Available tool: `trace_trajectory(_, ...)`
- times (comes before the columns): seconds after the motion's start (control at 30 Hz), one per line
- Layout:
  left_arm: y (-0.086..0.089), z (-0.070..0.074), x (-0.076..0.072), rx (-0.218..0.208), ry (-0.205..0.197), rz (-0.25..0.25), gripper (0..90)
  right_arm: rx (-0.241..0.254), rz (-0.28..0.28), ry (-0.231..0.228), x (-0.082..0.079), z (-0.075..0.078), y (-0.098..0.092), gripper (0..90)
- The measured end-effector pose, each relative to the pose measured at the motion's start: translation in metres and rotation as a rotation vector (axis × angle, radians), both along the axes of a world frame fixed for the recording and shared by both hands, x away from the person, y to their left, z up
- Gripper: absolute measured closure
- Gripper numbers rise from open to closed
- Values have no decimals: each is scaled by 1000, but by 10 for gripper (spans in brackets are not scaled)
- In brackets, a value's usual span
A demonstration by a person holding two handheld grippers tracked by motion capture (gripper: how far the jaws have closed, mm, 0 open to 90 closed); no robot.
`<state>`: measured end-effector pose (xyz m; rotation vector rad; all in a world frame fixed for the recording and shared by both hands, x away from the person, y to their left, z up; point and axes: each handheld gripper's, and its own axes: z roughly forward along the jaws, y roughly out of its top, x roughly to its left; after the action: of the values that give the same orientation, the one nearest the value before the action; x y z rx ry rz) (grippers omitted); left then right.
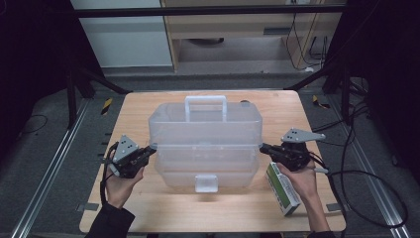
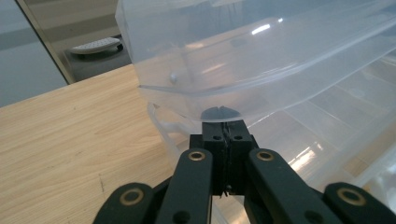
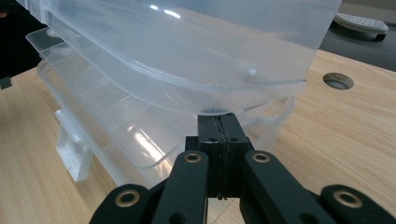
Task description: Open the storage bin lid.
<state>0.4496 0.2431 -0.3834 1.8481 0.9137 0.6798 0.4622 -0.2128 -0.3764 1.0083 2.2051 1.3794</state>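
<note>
A clear plastic storage box with a carry handle and stacked tiers stands in the middle of the wooden table. My left gripper is shut at the box's left side. In the left gripper view its tip sits right under the curved rim of the upper tier, with nothing between the jaws. My right gripper is shut at the box's right side. Its tip sits the same way under the upper tier. A white latch hangs at the box's front.
A green and white carton lies on the table under the right hand. A round cable hole is in the tabletop behind the box. Black frame legs and cables stand around the table, and metal rails run along both sides.
</note>
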Motion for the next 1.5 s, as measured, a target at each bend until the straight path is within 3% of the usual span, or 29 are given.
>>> trace_trajectory(0.47, 1, 8, 6, 5, -14, 13, 895, 4, 8, -3, 7, 6, 1, 900)
trace_trajectory(1.2, -1, 10, 14, -36, -28, 22, 888, 22, 3, -28, 13, 9, 1, 900)
trace_trajectory(1.5, 0, 4, 6, -3, -28, 25, 813, 11, 14, -23, 13, 7, 2, 900)
